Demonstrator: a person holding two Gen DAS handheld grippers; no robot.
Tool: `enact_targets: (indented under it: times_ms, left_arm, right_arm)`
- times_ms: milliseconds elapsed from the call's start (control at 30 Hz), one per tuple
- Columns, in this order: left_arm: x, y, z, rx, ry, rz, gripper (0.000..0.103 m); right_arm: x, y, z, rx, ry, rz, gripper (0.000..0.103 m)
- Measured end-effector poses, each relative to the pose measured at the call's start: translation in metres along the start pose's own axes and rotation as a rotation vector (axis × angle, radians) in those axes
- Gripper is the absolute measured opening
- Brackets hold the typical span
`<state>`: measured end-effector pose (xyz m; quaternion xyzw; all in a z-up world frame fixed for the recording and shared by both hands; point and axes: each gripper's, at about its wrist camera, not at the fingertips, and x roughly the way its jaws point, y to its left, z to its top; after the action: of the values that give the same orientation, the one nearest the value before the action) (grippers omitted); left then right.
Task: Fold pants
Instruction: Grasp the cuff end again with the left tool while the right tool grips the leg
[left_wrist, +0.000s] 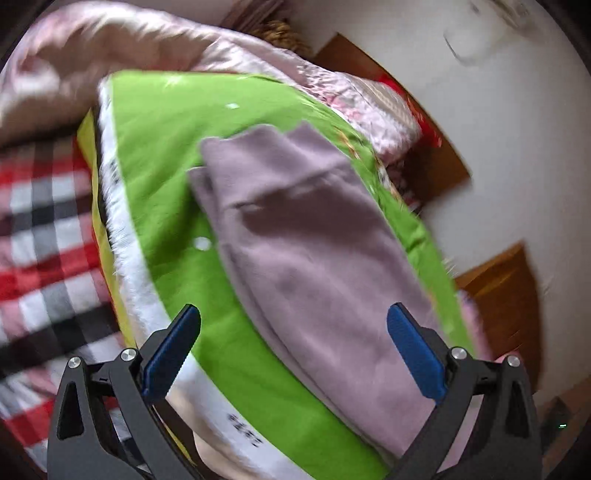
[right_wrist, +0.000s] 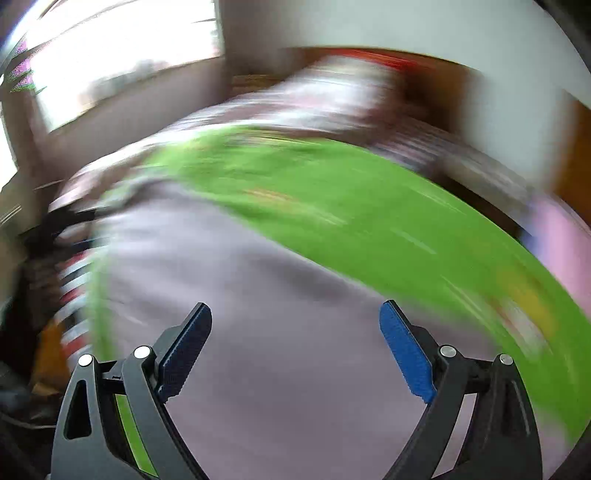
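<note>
Two layers of mauve pants lie lengthwise on a green mat, which is spread over a bed with a plaid cover at nine o'clock and a pink quilt at eleven. In the left wrist view the legs look already laid one on the other, their far ends reaching toward twelve o'clock, one edge slightly offset from the other.

Left claw hovers released over the near end of the pants, gripping nothing. Right claw is likewise released and empty above the mauve cloth; its view is heavily smeared, so detail there cannot be read.

Judging from this, the lengthwise fold is done and a crosswise fold is due. To do it well, each claw should pinch both layers together at a near corner, lift only enough to clear the mat, carry the end toward twelve o'clock, and align the edges before letting go. Pinching the mat along with the cloth is the risk.
</note>
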<state>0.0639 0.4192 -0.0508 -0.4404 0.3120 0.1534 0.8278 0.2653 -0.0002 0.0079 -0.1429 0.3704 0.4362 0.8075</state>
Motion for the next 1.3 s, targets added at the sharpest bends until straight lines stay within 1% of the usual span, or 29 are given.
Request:
enact_targets:
  times_ms: [33, 67, 100, 133, 167, 233, 267, 300, 333, 367, 433, 467, 533, 567, 633, 700, 767, 800, 833, 867, 900, 933, 1033, 1100, 1133, 1167, 1233, 1267, 1300]
  left_arm:
    - [0.0, 0.007, 0.006, -0.029, 0.002, -0.016, 0.1]
    - [-0.001, 0.01, 0.011, -0.037, 0.0, -0.029, 0.1]
    - [0.001, 0.011, 0.016, -0.038, -0.001, -0.043, 0.1]
    - [0.004, 0.013, 0.022, -0.042, -0.003, -0.048, 0.1]
    - [0.008, 0.013, 0.028, -0.049, -0.008, -0.055, 0.099]
    - [0.013, 0.012, 0.034, -0.049, -0.006, -0.072, 0.096]
    - [0.017, 0.011, 0.037, -0.048, -0.002, -0.067, 0.096]
    - [0.02, 0.009, 0.038, -0.045, 0.001, -0.062, 0.096]
    - [0.025, 0.009, 0.04, -0.043, 0.003, -0.054, 0.095]
    - [0.029, 0.008, 0.042, -0.048, 0.004, -0.045, 0.095]
    - [0.036, 0.013, 0.042, -0.065, 0.004, -0.043, 0.095]
    - [0.039, 0.013, 0.044, -0.067, 0.001, -0.042, 0.095]
    - [0.042, 0.011, 0.045, -0.056, -0.007, -0.032, 0.096]
    - [0.042, 0.01, 0.047, -0.052, -0.011, -0.03, 0.096]
    - [0.045, 0.008, 0.052, -0.048, -0.016, -0.034, 0.096]
    - [0.048, 0.008, 0.054, -0.043, -0.024, -0.036, 0.096]
    - [0.049, 0.009, 0.054, -0.044, -0.045, -0.033, 0.086]
    - [0.051, 0.009, 0.055, -0.035, -0.055, -0.016, 0.07]
    - [0.053, 0.009, 0.056, -0.026, -0.062, 0.004, 0.064]
    - [0.055, 0.014, 0.058, -0.046, -0.057, -0.013, 0.064]
    - [0.054, 0.019, 0.059, -0.062, -0.068, -0.027, 0.057]
    - [0.054, 0.022, 0.06, -0.062, -0.068, -0.033, 0.052]
    - [0.053, 0.029, 0.06, -0.061, -0.073, -0.056, 0.047]
    - [0.054, 0.031, 0.061, -0.058, -0.074, -0.066, 0.047]
    - [0.054, 0.032, 0.061, -0.064, -0.076, -0.072, 0.047]
    - [0.055, 0.034, 0.061, -0.074, -0.077, -0.083, 0.049]
    - [0.053, 0.037, 0.058, -0.085, -0.08, -0.101, 0.05]
    - [0.053, 0.038, 0.058, -0.089, -0.082, -0.108, 0.048]
    - [0.053, 0.038, 0.058, -0.085, -0.085, -0.106, 0.043]
  right_arm:
    - [0.022, 0.016, 0.024, -0.076, 0.002, 0.091, 0.089]
    - [0.039, 0.027, 0.039, -0.125, 0.014, 0.152, 0.089]
    - [0.074, 0.042, 0.067, -0.192, 0.06, 0.257, 0.089]
    - [0.095, 0.049, 0.081, -0.218, 0.085, 0.304, 0.088]
    - [0.127, 0.058, 0.106, -0.252, 0.127, 0.369, 0.086]
    - [0.17, 0.058, 0.138, -0.274, 0.175, 0.451, 0.074]
    - [0.187, 0.064, 0.15, -0.278, 0.194, 0.491, 0.071]
    - [0.213, 0.073, 0.169, -0.282, 0.217, 0.542, 0.067]
    - [0.229, 0.079, 0.18, -0.293, 0.23, 0.565, 0.066]
    - [0.238, 0.084, 0.186, -0.302, 0.237, 0.574, 0.066]
    - [0.273, 0.096, 0.205, -0.313, 0.267, 0.592, 0.066]
    - [0.282, 0.098, 0.208, -0.311, 0.281, 0.596, 0.066]
    - [0.306, 0.102, 0.213, -0.307, 0.346, 0.613, 0.066]
    - [0.31, 0.104, 0.21, -0.319, 0.348, 0.607, 0.066]
    - [0.304, 0.104, 0.21, -0.295, 0.309, 0.601, 0.066]
    - [0.29, 0.099, 0.208, -0.261, 0.245, 0.556, 0.066]
    - [0.275, 0.093, 0.205, -0.239, 0.199, 0.485, 0.066]
    - [0.258, 0.087, 0.201, -0.218, 0.175, 0.481, 0.066]
    - [0.248, 0.084, 0.198, -0.21, 0.159, 0.482, 0.066]
    - [0.234, 0.082, 0.193, -0.209, 0.149, 0.48, 0.066]
    - [0.223, 0.081, 0.188, -0.213, 0.142, 0.475, 0.066]
    - [0.209, 0.081, 0.182, -0.217, 0.135, 0.468, 0.066]
    - [0.176, 0.086, 0.154, -0.233, 0.166, 0.436, 0.068]
    - [0.148, 0.093, 0.124, -0.277, 0.179, 0.396, 0.069]
    - [0.134, 0.098, 0.106, -0.304, 0.178, 0.371, 0.072]
    - [0.123, 0.103, 0.089, -0.324, 0.18, 0.337, 0.073]
    - [0.111, 0.111, 0.062, -0.345, 0.2, 0.275, 0.073]
    - [0.105, 0.113, 0.047, -0.342, 0.212, 0.244, 0.073]
    - [0.101, 0.114, 0.035, -0.326, 0.226, 0.222, 0.073]
